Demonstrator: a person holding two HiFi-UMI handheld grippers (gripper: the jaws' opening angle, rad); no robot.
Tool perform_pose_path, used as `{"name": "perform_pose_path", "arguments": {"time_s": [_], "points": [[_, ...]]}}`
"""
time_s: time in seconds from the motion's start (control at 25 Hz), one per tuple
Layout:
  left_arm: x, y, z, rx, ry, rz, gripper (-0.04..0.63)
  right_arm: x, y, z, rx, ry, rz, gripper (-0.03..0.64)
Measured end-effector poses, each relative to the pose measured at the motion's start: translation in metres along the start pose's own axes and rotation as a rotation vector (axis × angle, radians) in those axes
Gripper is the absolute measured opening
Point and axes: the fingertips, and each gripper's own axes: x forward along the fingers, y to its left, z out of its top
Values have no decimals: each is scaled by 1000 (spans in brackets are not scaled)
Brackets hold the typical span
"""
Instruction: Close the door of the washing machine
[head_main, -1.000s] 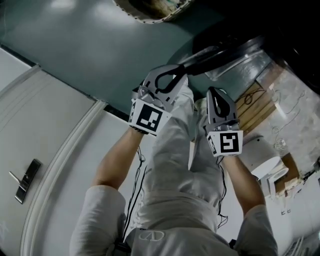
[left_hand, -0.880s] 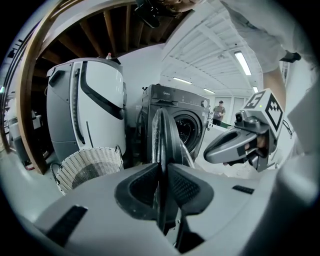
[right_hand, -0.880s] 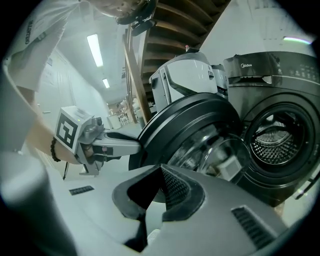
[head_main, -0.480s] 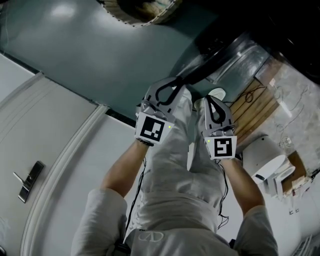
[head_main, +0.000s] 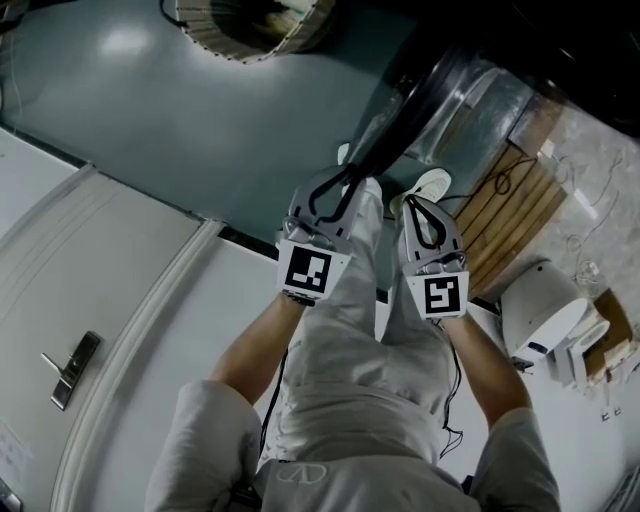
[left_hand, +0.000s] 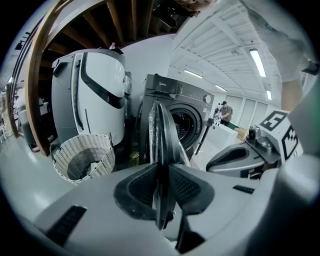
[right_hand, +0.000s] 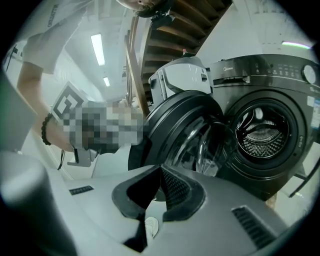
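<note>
Your left gripper (head_main: 347, 186), jaws opening, has the half-open door's (left_hand: 161, 135) near edge between its pads to swing it toward the washing machine (right_hand: 260, 75) beyond, while your right gripper (right_hand: 160, 175), closed and empty, waits alongside

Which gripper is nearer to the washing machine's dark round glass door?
Left. The left gripper has the dark round glass door edge between its opening jaws. The right gripper, shut and empty, hangs beside the door's inner face, apart from it.
</note>
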Motion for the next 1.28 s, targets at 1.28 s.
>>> {"name": "perform_pose_path", "arguments": {"time_s": [1.28], "points": [[58, -140, 14, -208, 151, -65, 107, -65, -41, -66, 59, 35, -57, 89]]}}
